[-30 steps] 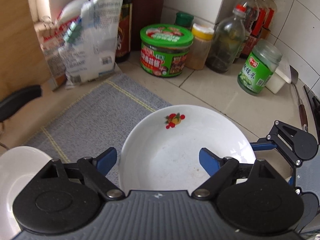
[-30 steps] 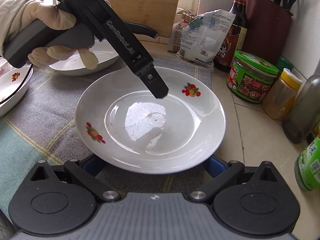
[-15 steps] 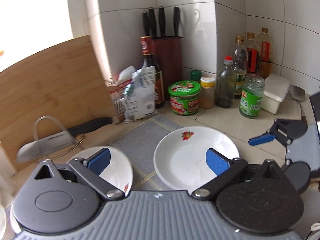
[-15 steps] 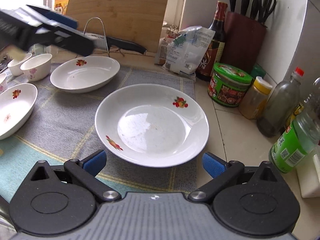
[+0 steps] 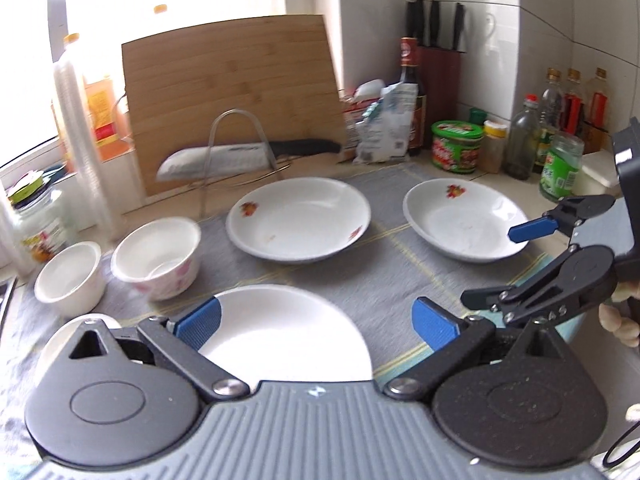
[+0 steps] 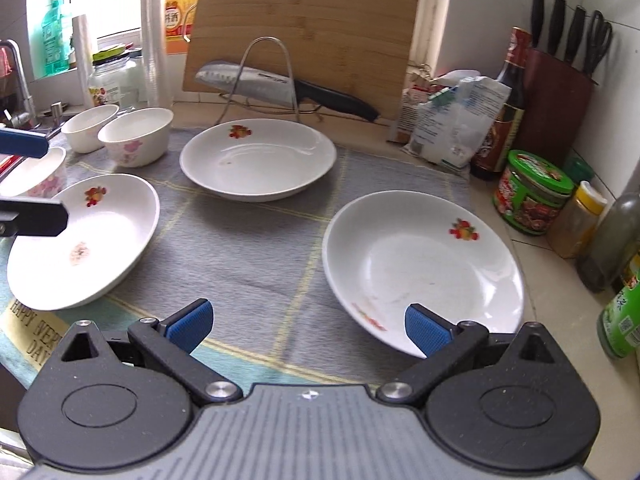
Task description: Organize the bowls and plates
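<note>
Left wrist view: the left gripper (image 5: 316, 322) hung over the near white ceramic plate (image 5: 288, 332), its blue fingers (image 5: 199, 322) released and spread wide with nothing gripped between them. For a sound pick-up the fingers should have come down onto one rim section of that plate — one finger above the lip, one below — and not straddled the whole dish. Two more white plates with red fruit motifs (image 5: 298, 220) (image 5: 460, 220) lay apart on the grey woven mat (image 5: 384, 280), and two small white bowls (image 5: 158, 258) (image 5: 70, 278) stood just beside each other at the left.

Right wrist view: the right gripper (image 6: 306, 326) was likewise released and empty, above the mat beside the nearest plate (image 6: 424, 268). The glaze looked smooth and likely slippery — a firm rim grip was advisable. All the crockery sat unstacked on the tabletop (image 6: 560, 360).
</note>
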Motion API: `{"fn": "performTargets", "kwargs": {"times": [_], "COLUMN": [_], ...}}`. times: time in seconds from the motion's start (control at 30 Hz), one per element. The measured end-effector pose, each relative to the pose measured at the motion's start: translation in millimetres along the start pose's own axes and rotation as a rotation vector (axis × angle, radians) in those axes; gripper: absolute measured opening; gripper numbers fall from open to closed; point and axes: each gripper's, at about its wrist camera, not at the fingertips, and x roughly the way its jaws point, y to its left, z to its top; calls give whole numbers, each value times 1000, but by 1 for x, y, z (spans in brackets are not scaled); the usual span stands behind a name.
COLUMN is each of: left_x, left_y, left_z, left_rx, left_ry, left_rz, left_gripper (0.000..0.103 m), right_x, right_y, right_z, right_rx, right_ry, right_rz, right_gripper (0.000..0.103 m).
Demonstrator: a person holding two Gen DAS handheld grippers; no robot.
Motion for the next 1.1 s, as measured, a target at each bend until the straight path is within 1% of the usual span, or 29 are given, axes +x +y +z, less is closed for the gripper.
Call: {"fn": "performTargets", "kwargs": {"times": [0.23,0.47,0.63,0.7,0.97,1.03,1.1], "left_x": [-16,-22,-21,-17,7,11,14], "left_y": [26,31,25,21,15,16,19], "left_z": [-30,-50,-59,-62,-83,-88,-93], "left_rx": [-39,-88,-132,-151,-208,-217,-231], "left_ry": [29,77,118,153,256,266,273], "left_rz": [19,36,94,119,179,195,189], "left_gripper": [101,101,101,101,101,101,101], "right_x": [1,4,12,19,42,48,51], "right_y": [31,50,51,49,47,53,60], "right_z": [9,23,27,28,28,29,30], "right_rx": [2,-48,-101,-114,-149,-169,-193], "right_ry": [7,12,9,21,73,95,110], "right_rz": [24,72,140,174,333,359,368], "right_gripper": [103,103,103,103,103,103,103]}}
